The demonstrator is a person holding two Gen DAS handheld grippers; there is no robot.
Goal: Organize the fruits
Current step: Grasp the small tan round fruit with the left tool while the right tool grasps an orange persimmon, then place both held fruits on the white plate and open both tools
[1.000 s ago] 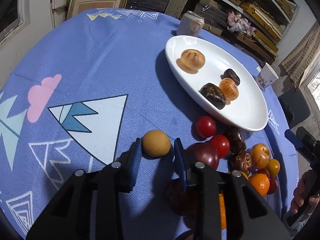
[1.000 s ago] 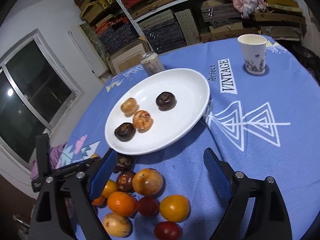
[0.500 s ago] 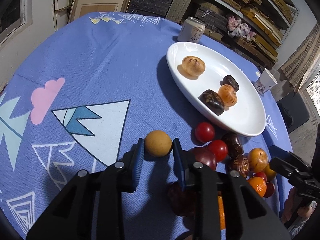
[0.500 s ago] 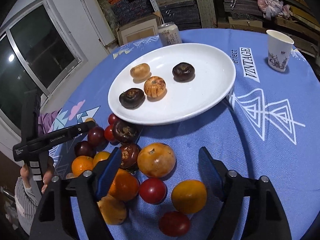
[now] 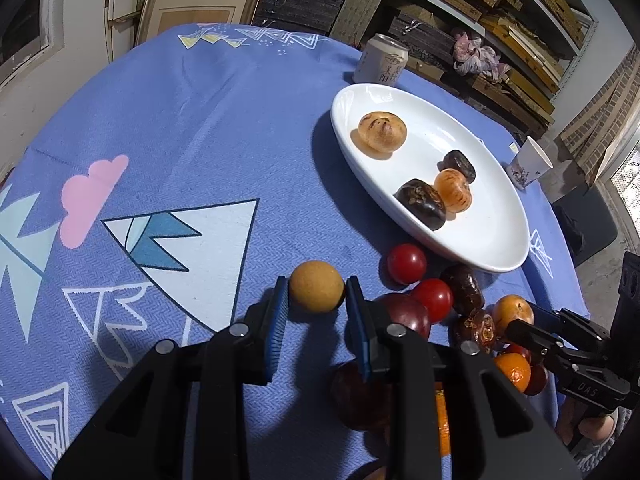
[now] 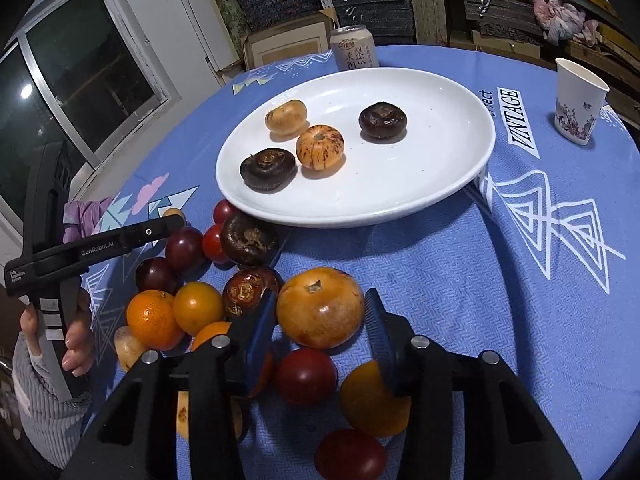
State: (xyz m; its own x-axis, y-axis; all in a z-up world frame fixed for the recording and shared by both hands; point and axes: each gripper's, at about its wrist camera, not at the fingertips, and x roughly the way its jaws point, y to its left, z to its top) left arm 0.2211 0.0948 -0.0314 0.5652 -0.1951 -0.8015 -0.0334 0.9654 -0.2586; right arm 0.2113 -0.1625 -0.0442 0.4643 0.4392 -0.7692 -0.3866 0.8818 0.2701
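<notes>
The right hand-held gripper sits nearest, its blue pads on either side of a large orange-brown fruit. Its jaws have just been closing, and the pads now look to be touching the fruit's flanks, though whether they press firmly is hard to tell. The fruit rests on the blue desk at the front of a loose heap of fruits: red tomatoes, oranges, dark plums and brown chestnut-like pieces.

The left hand-held gripper is nearly closed around a small tan round fruit, which lies on the desk between the tips of its pads, at the left edge of the heap. A hand in a ribbed sleeve holds that gripper's handle.

Beyond the heap stands a white oval plate carrying four fruits: two dark brown, one striped orange, one pale tan. Behind the plate is a drinks can, and far to the right a paper cup. Stacked boxes fill shelves at the back.
</notes>
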